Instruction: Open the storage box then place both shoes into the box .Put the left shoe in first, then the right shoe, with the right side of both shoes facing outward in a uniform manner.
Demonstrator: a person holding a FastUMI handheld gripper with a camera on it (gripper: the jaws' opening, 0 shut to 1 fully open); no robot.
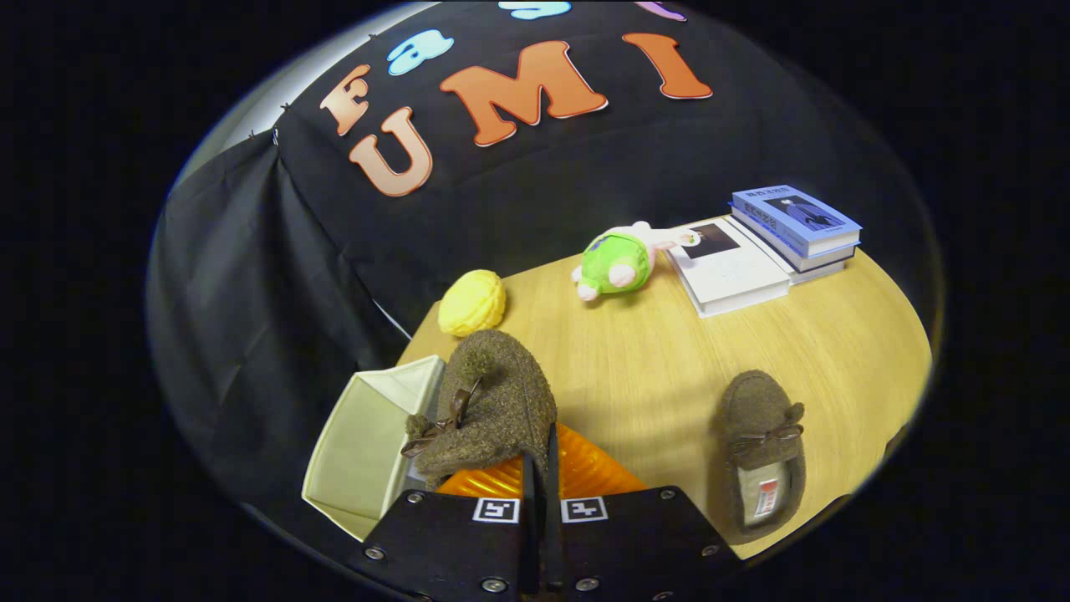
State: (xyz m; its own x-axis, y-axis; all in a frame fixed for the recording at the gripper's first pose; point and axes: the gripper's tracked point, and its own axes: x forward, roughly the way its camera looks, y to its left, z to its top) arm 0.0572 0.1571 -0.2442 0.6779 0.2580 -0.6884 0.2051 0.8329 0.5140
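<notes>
The fingers [542,468] pinch one shoe [489,405] tight, holding it up beside the open box [368,443] to drop in.

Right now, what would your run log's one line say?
step: first shoe going in | gripper: shut on held shoe | storage box: open | second shoe: on table

Gripper-mounted fisheye, close above table [669,368], facing booth wall, apparently tilted down.
</notes>
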